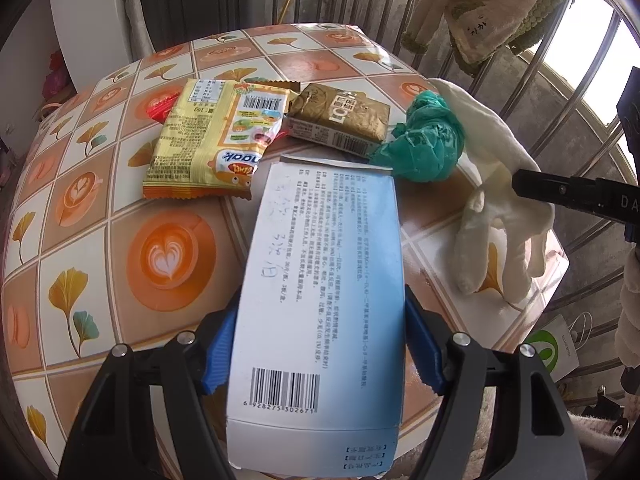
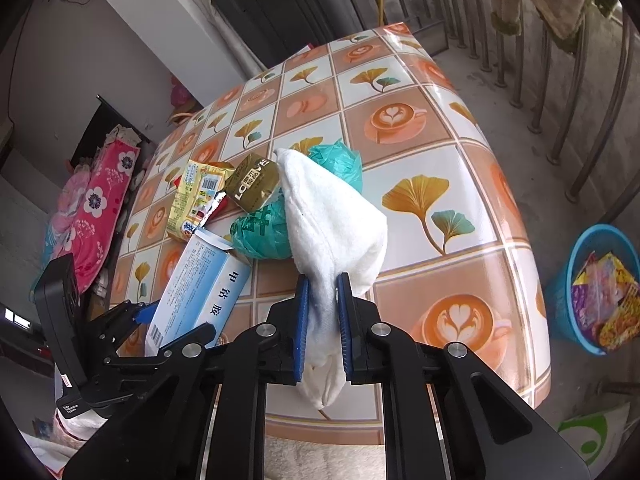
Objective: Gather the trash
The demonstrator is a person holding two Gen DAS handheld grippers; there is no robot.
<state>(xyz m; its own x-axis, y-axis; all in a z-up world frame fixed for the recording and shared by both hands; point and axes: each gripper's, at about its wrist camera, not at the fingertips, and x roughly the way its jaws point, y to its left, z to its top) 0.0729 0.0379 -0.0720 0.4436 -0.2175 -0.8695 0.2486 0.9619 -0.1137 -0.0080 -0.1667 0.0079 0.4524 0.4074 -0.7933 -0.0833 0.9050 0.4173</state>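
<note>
My left gripper (image 1: 320, 344) is shut on a flat blue-and-white medicine box (image 1: 320, 276), held just above the patterned table (image 1: 100, 220); the box also shows in the right wrist view (image 2: 200, 284). My right gripper (image 2: 323, 320) is shut on a white cloth glove (image 2: 332, 232), which hangs over the table's right side in the left wrist view (image 1: 496, 184). On the table lie a yellow snack wrapper (image 1: 204, 144), a gold carton (image 1: 340, 120) and a crumpled green plastic bag (image 1: 424, 148).
A blue bin (image 2: 560, 296) with colourful wrappers inside stands on the floor right of the table. Metal railings (image 2: 592, 112) run along the far and right sides. A dark chair (image 2: 272, 12) stands behind the table. Pink bedding (image 2: 92, 208) lies at left.
</note>
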